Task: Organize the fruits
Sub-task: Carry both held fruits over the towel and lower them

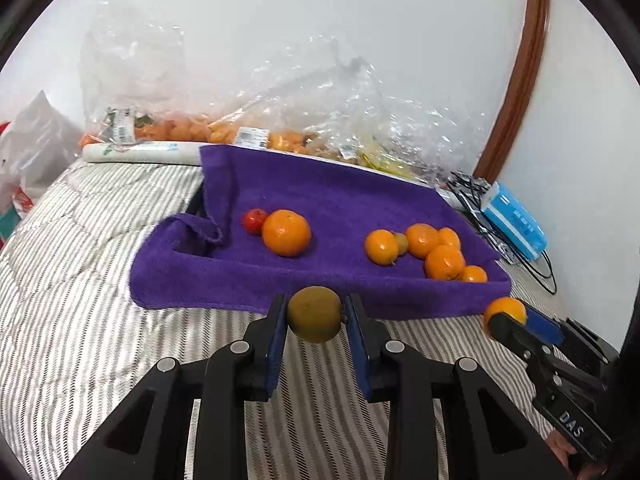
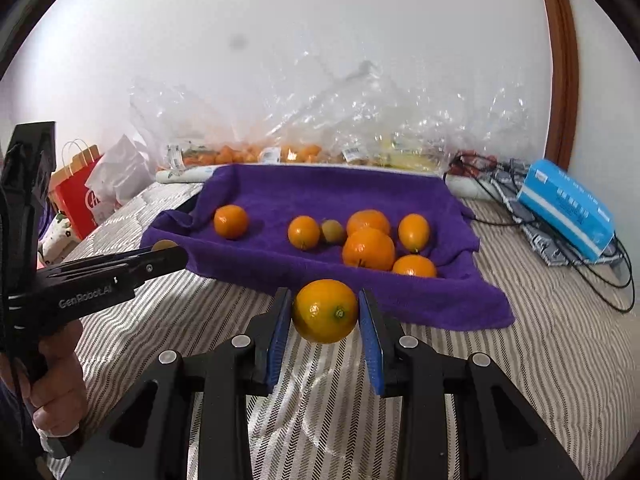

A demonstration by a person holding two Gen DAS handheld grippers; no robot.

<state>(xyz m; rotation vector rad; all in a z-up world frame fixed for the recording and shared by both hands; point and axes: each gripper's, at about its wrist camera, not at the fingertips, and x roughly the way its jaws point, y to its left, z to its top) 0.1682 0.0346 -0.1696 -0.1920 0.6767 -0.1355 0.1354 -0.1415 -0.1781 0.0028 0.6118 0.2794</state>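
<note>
**Both tools loaded, towel dead ahead**

Left tool [image 1: 315, 314] pinches a greenish fruit [image 1: 315, 313] above the striped bed [image 1: 100, 280]; the purple towel [image 1: 320, 200] lies at twelve o'clock. Right tool [image 2: 325, 312] clamps an orange [image 2: 325, 310], its cluster of oranges [image 2: 370, 246] at one o'clock and nearer this hand.

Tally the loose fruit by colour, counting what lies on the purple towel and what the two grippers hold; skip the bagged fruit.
Orange fruit: 7, six on the purple towel, one in the right gripper.
Greenish fruit: 2, one on the towel, one in the left gripper.
Red fruit: 1, on the towel.
Total: 10.
</note>
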